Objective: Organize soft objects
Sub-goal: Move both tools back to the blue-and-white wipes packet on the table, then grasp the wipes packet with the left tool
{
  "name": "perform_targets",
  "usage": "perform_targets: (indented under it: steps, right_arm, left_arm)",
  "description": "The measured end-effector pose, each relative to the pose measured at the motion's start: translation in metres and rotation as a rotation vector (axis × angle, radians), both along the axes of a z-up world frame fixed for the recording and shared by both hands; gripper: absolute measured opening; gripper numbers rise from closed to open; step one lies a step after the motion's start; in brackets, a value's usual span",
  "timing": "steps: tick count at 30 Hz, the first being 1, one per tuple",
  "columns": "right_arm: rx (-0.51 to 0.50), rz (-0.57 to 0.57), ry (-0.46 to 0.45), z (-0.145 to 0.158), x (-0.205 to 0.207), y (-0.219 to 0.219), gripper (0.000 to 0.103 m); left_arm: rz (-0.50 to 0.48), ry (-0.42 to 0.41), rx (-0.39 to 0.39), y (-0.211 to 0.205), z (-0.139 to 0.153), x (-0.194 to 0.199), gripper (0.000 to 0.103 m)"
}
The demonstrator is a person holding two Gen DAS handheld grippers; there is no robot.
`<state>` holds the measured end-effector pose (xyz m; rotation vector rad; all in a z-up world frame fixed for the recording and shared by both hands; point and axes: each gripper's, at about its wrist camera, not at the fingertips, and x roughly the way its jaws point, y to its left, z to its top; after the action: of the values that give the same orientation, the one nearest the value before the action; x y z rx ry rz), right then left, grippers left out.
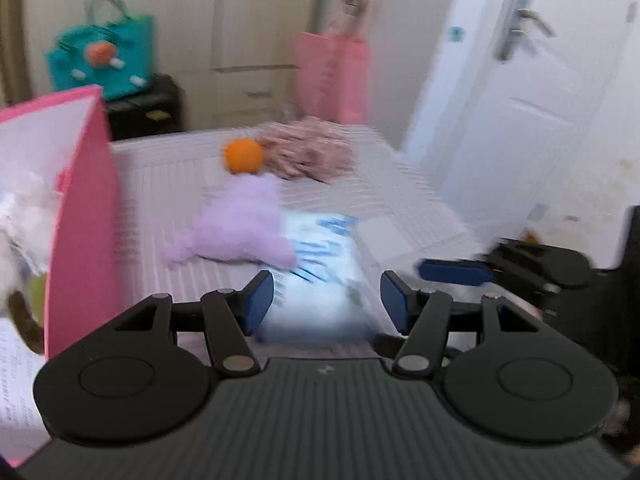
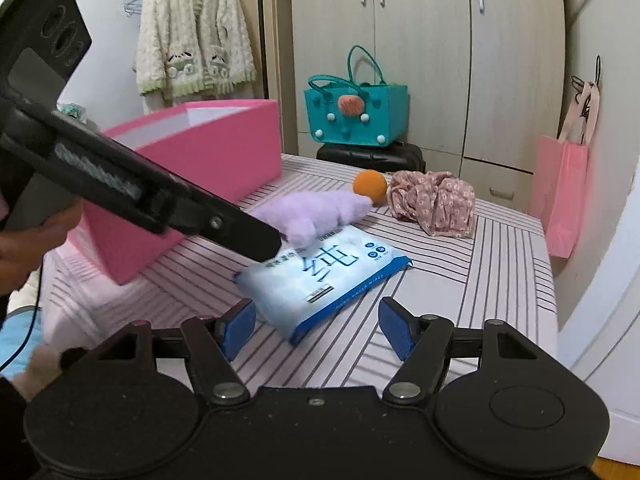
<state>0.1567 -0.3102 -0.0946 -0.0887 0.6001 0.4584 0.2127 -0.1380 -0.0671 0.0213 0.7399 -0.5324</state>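
- Left wrist view: the left gripper [image 1: 327,300] is over the striped bed [image 1: 400,196], fingers spread wide and holding nothing; the picture is smeared, so fine detail is lost
- Right between those fingers lies the wipes pack [image 1: 320,280], flat on the bed; the purple plush [image 1: 240,228] lies just beyond it, touching or overlapping its far corner; further back sit the orange ball [image 1: 243,155] and the floral cloth [image 1: 308,152], side by side
- The pink box [image 1: 80,220] stands tall at the left edge, something pale already inside it; that looks like the bin for the soft things
- The right gripper [image 1: 456,272] pokes in from the right, low over the bed; from here I cannot tell its finger state

- Right wrist view: sharp picture; the right gripper [image 2: 316,326] has its fingers released, nothing between them, the near end of the wipes pack [image 2: 320,280] just ahead
- The left gripper's body crosses from upper left, its tip over the pack's far end beside the purple plush [image 2: 312,212]; the orange ball [image 2: 370,187] is touching or nearly touching the floral cloth [image 2: 432,204]
- The pink box [image 2: 192,168] is open-topped, left of the pack
- My read: the pack is the target; come down square, straddle its narrow width clear of the plush, close gently since the pack will squash, then lift it well over the box rim
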Motion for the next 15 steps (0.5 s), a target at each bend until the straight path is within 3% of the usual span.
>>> perform_targets:
  steps: [3, 8, 12, 15]
  right_arm:
    - [-0.051, 0.023, -0.019, -0.011, 0.013, 0.006, 0.074]
    - [-0.150, 0.067, -0.049, -0.015, 0.015, 0.020, 0.078]
    - [-0.163, 0.085, -0.035, -0.020, 0.023, 0.028, 0.078]
    - [-0.108, 0.077, 0.005, -0.020, 0.033, 0.025, 0.080]
  left_arm:
    - [0.064, 0.004, 0.002, -0.003, -0.011, 0.013, 0.058]
    - [0.044, 0.083, -0.024, -0.007, -0.025, 0.027, 0.058]
    - [0.076, 0.100, -0.019, -0.012, -0.036, 0.036, 0.058]
    - [0.093, 0.094, -0.012, -0.012, -0.041, 0.042, 0.060]
